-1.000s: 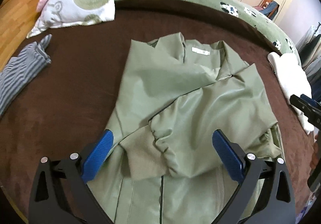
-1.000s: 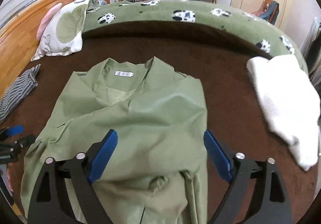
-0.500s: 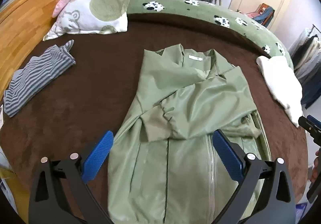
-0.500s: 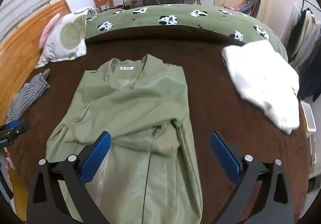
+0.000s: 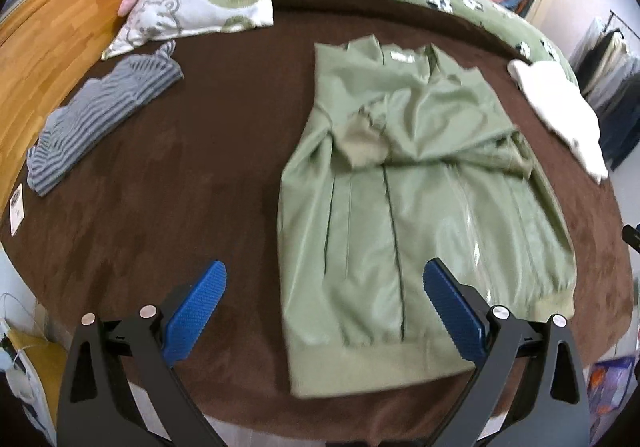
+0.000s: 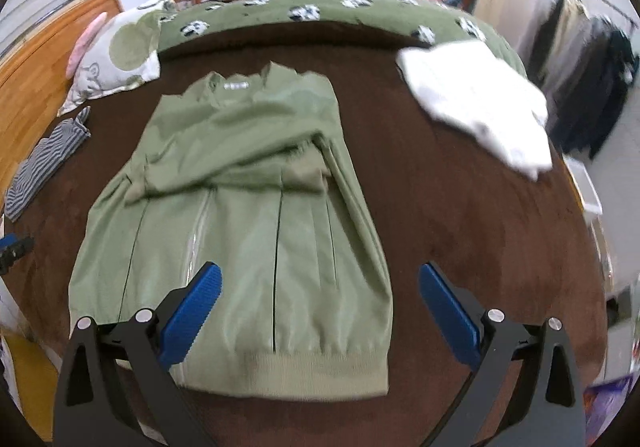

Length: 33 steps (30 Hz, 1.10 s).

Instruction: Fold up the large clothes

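A light green jacket point(image 5: 404, 183) point(image 6: 248, 223) lies flat on the brown bed cover point(image 5: 180, 151) point(image 6: 440, 207), collar away from me, both sleeves folded across the chest, ribbed hem nearest. My left gripper point(image 5: 325, 311) hangs open above the hem's left part, nothing between its blue pads. My right gripper point(image 6: 320, 311) is open too, above the hem's right corner and holding nothing. A tip of the right gripper point(image 5: 632, 235) shows at the right edge of the left wrist view, and the left gripper's tip point(image 6: 16, 247) at the left edge of the right wrist view.
A folded grey striped garment point(image 5: 100, 119) point(image 6: 44, 159) lies left of the jacket, a white folded one point(image 5: 560, 107) point(image 6: 480, 99) to the right. A patterned pillow point(image 5: 200, 3) leans at the wooden headboard point(image 5: 52, 35). A green blanket point(image 6: 320, 15) rims the far side. Clothes hang on a rack point(image 6: 592, 63).
Both grippers have drawn back from the folded sleeves toward the jacket's hem and risen a little, so the whole jacket now shows. The right gripper's jaws widened slightly early on.
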### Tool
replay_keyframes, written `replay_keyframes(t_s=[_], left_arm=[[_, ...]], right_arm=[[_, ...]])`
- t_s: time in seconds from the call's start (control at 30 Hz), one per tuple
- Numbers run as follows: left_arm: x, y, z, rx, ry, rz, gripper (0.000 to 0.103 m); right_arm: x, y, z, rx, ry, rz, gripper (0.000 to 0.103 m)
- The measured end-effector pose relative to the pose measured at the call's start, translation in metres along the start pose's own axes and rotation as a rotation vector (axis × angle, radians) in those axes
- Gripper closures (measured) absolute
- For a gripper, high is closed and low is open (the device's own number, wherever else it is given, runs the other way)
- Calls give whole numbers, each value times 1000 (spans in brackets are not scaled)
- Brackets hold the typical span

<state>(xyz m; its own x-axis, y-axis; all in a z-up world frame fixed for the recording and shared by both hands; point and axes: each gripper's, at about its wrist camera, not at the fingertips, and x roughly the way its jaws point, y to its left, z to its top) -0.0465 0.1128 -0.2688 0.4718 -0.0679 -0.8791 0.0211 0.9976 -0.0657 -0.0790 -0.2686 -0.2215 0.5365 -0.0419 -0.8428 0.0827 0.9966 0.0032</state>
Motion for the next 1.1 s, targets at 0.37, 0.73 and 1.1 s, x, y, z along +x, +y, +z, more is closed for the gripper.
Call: replay_keyframes(t_s=[0.37, 0.73, 1.1], left_arm=[[63, 16, -77, -28, 63, -65, 6], [108, 26, -109, -94, 98, -104, 6], [117, 36, -117, -163, 63, -140, 6]], right_arm=[[44, -20, -72, 19, 76, -45, 6], [107, -45, -108, 55, 115, -64, 6], [139, -66, -109, 110, 133, 22, 6]])
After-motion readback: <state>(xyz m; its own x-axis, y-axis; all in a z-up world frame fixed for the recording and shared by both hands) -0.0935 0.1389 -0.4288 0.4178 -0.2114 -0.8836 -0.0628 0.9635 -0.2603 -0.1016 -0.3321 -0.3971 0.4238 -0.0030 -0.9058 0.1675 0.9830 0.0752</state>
